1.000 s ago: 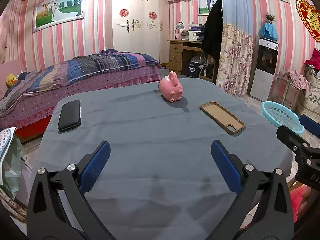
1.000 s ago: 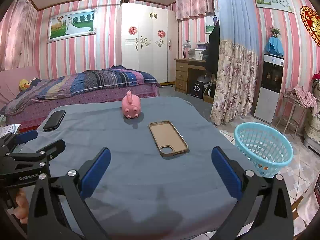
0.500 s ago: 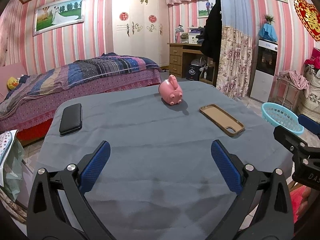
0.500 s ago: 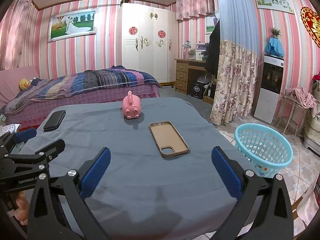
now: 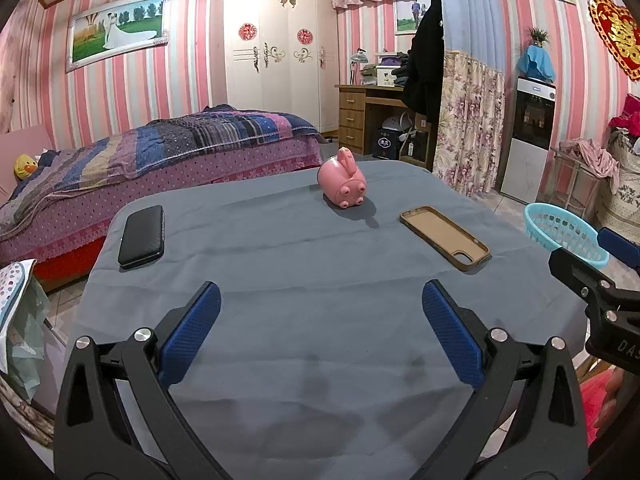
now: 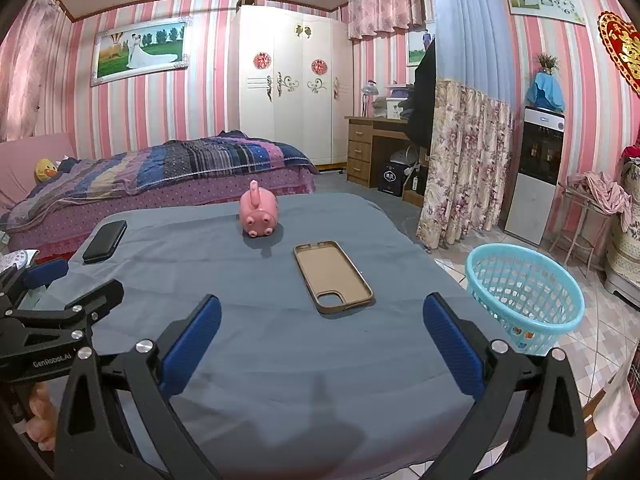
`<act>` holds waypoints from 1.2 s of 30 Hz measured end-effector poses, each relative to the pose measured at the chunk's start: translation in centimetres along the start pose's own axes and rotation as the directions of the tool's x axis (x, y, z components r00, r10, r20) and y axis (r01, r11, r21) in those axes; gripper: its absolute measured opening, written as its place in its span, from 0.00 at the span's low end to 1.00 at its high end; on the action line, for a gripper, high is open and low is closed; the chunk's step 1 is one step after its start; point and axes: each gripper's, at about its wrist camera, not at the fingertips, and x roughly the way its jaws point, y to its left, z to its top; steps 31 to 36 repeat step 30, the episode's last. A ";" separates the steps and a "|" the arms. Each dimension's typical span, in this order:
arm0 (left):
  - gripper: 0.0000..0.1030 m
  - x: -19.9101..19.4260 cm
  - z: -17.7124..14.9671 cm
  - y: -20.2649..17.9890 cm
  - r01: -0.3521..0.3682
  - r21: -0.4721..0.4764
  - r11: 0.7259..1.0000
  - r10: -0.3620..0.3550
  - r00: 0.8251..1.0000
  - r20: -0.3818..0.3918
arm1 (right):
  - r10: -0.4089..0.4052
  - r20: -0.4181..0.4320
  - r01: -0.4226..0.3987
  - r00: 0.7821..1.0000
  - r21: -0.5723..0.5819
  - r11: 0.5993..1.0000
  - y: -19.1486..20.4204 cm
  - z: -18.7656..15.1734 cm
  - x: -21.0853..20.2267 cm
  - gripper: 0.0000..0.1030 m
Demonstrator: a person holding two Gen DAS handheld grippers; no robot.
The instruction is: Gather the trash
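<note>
My left gripper (image 5: 320, 296) is open above the near edge of the table's grey cloth (image 5: 312, 340), nothing between its blue pads. My right gripper (image 6: 322, 304) is also open and empty, held beside it at the table's right side. On the cloth lie a pink pig toy (image 5: 342, 184), a brown phone case (image 6: 332, 276) lying hollow side up, and a black phone (image 5: 142, 236) at the far left. A light blue mesh basket (image 6: 524, 292) stands on the floor right of the table, with small coloured bits showing through its lower mesh.
A bed (image 6: 160, 176) with a striped quilt stands beyond the table. A floral curtain (image 6: 464, 160), a desk (image 6: 372, 148) and a water dispenser (image 6: 536, 168) are at the right. A wicker bin with a plastic bag (image 5: 16, 312) sits left of the table.
The left wrist view has shifted slightly, so the table objects sit a little lower in it. The right gripper has barely moved. Both stay open and empty.
</note>
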 end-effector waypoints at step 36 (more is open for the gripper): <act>0.95 -0.5 0.0 -0.1 0.008 0.007 1.000 -0.009 1.000 0.015 | -0.005 0.001 0.005 1.000 -0.005 1.000 -0.2 0.1 0.1 0.96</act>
